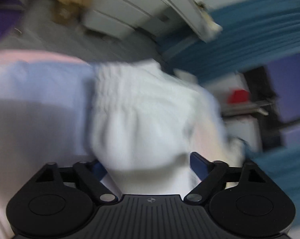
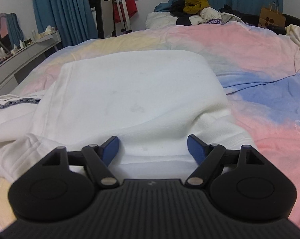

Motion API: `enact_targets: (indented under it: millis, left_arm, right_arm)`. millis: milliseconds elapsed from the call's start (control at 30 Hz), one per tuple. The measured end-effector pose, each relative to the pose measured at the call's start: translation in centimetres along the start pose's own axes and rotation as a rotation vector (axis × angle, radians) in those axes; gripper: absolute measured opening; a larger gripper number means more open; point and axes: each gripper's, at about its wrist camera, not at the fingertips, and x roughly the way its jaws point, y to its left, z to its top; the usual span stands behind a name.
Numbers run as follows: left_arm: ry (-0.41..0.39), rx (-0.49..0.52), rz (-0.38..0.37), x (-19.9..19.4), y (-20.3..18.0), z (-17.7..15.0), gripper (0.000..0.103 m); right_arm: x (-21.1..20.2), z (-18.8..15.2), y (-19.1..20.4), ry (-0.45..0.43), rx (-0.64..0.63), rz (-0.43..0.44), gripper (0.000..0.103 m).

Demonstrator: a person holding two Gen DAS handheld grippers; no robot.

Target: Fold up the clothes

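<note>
White garment (image 2: 134, 91) lies on the bed (image 2: 249, 45), on the pastel pink, blue and yellow cover. In the right wrist view its upper layer shows as a flat, roughly rectangular panel with a rounded far edge. A sleeve or side portion with a dark patterned trim band (image 2: 16, 102) trails off to the left. The near edge is bunched into soft ridges. Fabric looks like a textured knit, thick, with a few faint grey marks.

Key relation: the garment lies straight ahead of the right gripper (image 2: 153, 149), its near hem running crosswise between the blue pads. Jaws stand well apart, one on each side of a raised fold; nothing is pinched, as far as I can see.

Left wrist view is heavily motion-blurred. White cloth (image 1: 142, 115) fills the middle of the frame and runs down between the fingers of the left gripper (image 1: 150, 167). Its pads look spread, with cloth between them. Whether the cloth is held or merely draped there, I cannot tell.

Judgement: both grippers are at the cloth, and the right has the clearer line on the near hem. The panel looks at least partly folded; the loose trimmed portion is not tucked in.

Surroundings: a heap of clothes (image 2: 197, 10) at the far end of the bed, teal curtains (image 2: 60, 10), and a dresser (image 2: 20, 59) at left.
</note>
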Motion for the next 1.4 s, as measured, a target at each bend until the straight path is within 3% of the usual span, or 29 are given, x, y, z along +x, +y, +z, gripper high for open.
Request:
enact_targets:
  millis: [100, 267, 300, 367, 500, 600, 767, 900, 1000, 1133, 1267, 1333, 1400]
  left_arm:
    - [-0.046, 0.064, 0.032, 0.6, -0.9, -0.1, 0.081]
    - [-0.086, 0.162, 0.059, 1.3, -2.5, -0.2, 0.046]
    - [-0.095, 0.187, 0.059, 1.1, -3.2, -0.4, 0.043]
    - [-0.125, 0.236, 0.041, 0.5, -5.6, -1.5, 0.030]
    - [-0.204, 0.378, -0.060, -1.3, -11.3, -4.8, 0.021]
    - [-0.279, 0.552, -0.127, -3.6, -16.4, -9.5, 0.021]
    - [-0.379, 0.720, -0.258, -6.9, -24.6, -18.5, 0.021]
    - [-0.375, 0.832, -0.355, -8.1, -30.0, -27.0, 0.021]
    - [-0.349, 0.949, -0.403, -7.2, -32.8, -34.0, 0.021]
    - [-0.269, 1.116, -0.437, -4.1, -33.3, -43.0, 0.020]
    - [-0.157, 1.329, -0.398, 0.6, -30.6, -51.2, 0.020]
    - [-0.090, 1.426, -0.359, 2.9, -29.0, -54.3, 0.020]
    - [-0.077, 1.472, -0.337, 4.0, -28.2, -55.9, 0.020]
  right_arm:
    - [0.6, -0.4, 0.2, -0.007, 0.000, -0.005, 0.079]
    - [0.7, -0.5, 0.3, -0.010, -0.004, -0.015, 0.079]
    - [0.7, -0.5, 0.3, -0.011, -0.005, -0.015, 0.079]
    - [0.7, -0.5, 0.4, -0.015, -0.009, -0.015, 0.079]
    - [0.6, -0.7, 0.4, -0.025, -0.019, -0.017, 0.079]
    - [0.3, -0.2, -0.3, -0.020, 0.024, 0.009, 0.079]
    - [-1.0, 0.7, -2.9, -0.061, 0.211, 0.115, 0.077]
    - [-2.2, 1.3, -5.9, -0.088, 0.347, 0.146, 0.077]
    - [-3.5, 1.7, -9.4, -0.126, 0.452, 0.115, 0.077]
    - [-5.2, 2.1, -14.5, -0.183, 0.591, 0.058, 0.078]
    - [-7.0, 2.5, -19.6, -0.240, 0.730, 0.000, 0.079]
    - [-6.8, 2.5, -20.4, -0.241, 0.756, 0.026, 0.079]
    - [-6.2, 2.5, -20.5, -0.233, 0.767, 0.071, 0.079]
